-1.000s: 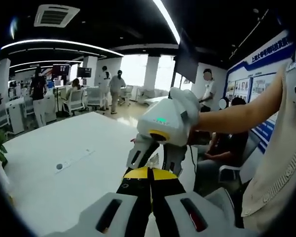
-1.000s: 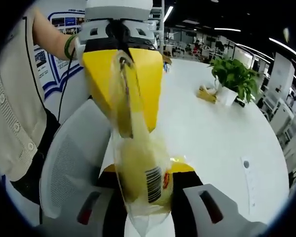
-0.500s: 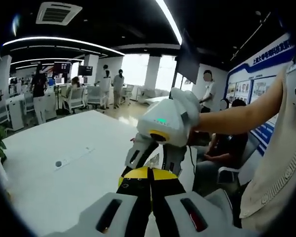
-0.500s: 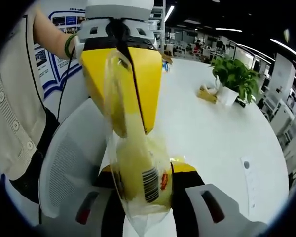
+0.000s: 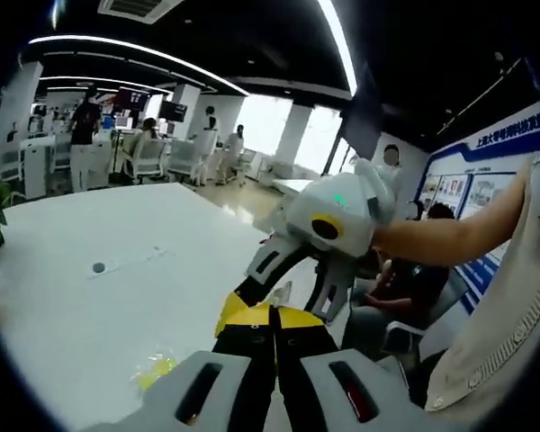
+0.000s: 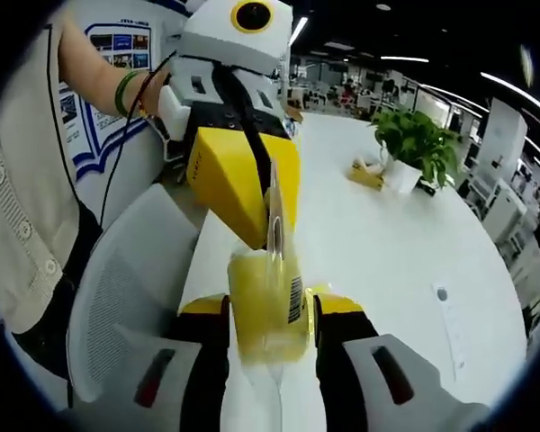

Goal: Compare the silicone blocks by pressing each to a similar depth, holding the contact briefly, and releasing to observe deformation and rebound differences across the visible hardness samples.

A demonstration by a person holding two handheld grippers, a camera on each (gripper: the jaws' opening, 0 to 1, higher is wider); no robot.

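**Getting that block out of the bag without mangling it**

The right gripper (image 6: 270, 315) is clamped on a yellow block (image 6: 263, 306) sealed in a clear bag (image 6: 276, 225), held up above the table (image 6: 387, 243); the left gripper (image 6: 265, 229) has its jaws closed on the bag's top edge, as far as I can tell from the right gripper view, since the film is hard to read against the yellow jaws. In the left gripper view the left gripper (image 5: 272, 315) looks closed too. My take: pull the film away slowly, keeping the right squeeze light so the block isn't pre-squashed before any comparison; there's another yellow bit (image 5: 155, 371) lying on the table; a plant (image 6: 414, 144) sits well clear.
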